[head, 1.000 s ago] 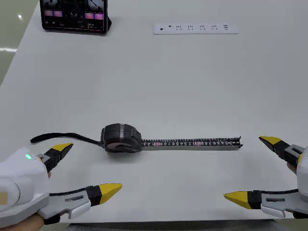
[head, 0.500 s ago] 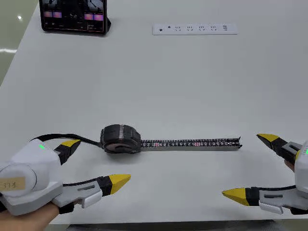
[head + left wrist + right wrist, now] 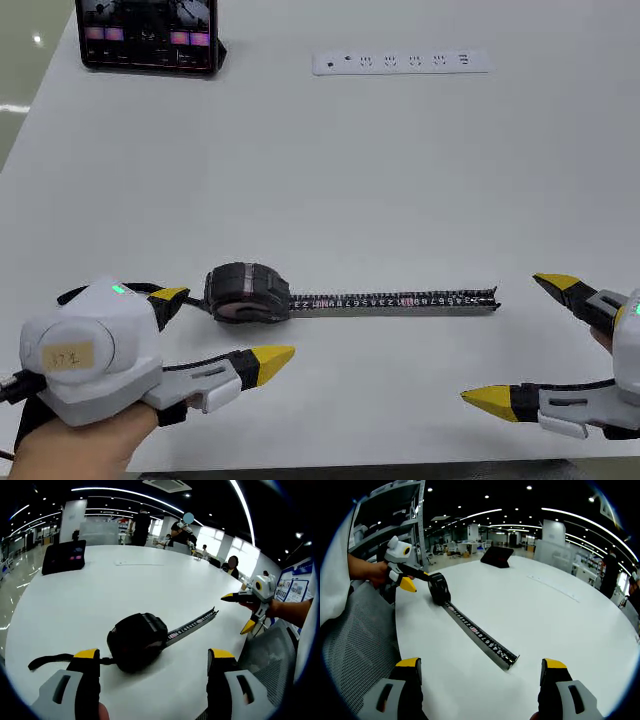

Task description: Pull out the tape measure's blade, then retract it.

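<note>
Left gripper (image 3: pixel 235 322) and right gripper (image 3: pixel 502 337) (two, both gaping empty) flank one tape measure (image 3: pixel 248 292), blade (image 3: pixel 395 299) extended.

The white table (image 3: pixel 400 180) carries a tape measure (image 3: pixel 247 292), blade (image 3: pixel 395 299) out, a power strip (image 3: pixel 400 62) and a tablet (image 3: pixel 148 30).

Matt tape measure case (image 3: pixel 248 293) on smooth tabletop (image 3: pixel 400 180)

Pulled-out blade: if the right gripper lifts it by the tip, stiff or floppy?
Probably springy rather than limp: the blade lies straight and thin on the table, so it would likely sag or kink if lifted far from the case. The bulky case would probably stay put. The end hook might give the jaws a catch.
</note>
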Action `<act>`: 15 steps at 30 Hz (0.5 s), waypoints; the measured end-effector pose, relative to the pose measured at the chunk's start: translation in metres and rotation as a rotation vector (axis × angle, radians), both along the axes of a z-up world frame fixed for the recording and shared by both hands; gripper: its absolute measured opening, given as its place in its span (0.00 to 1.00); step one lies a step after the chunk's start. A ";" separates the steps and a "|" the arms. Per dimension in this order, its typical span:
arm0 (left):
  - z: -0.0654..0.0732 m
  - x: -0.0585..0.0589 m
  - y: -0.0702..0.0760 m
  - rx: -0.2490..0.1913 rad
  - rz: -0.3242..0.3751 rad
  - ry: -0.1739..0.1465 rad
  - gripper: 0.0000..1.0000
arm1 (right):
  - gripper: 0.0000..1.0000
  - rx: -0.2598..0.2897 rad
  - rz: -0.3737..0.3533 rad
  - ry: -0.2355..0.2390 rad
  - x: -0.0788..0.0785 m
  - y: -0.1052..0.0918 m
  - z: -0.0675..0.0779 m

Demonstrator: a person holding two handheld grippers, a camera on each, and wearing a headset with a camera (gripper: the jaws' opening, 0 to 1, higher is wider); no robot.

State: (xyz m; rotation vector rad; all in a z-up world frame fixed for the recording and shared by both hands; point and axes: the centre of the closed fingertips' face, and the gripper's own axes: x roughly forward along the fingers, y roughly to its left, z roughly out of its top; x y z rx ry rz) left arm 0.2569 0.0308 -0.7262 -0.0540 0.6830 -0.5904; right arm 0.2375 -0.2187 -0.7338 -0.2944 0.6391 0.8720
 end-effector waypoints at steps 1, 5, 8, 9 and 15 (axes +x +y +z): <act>0.000 0.000 -0.001 -0.002 0.000 0.000 0.86 | 0.98 -0.002 0.000 -0.001 0.000 0.000 0.000; -0.001 0.000 -0.008 -0.006 -0.008 0.006 0.85 | 0.97 -0.009 -0.001 0.001 0.001 -0.003 -0.002; 0.000 0.002 -0.009 -0.017 -0.002 0.007 0.85 | 0.97 -0.006 -0.005 0.004 0.001 -0.004 -0.003; 0.000 0.002 -0.010 -0.019 -0.001 0.007 0.85 | 0.97 -0.008 -0.005 0.004 0.001 -0.005 -0.003; 0.001 0.006 -0.012 -0.055 0.050 0.010 0.85 | 0.94 -0.008 -0.001 0.017 0.000 -0.005 -0.005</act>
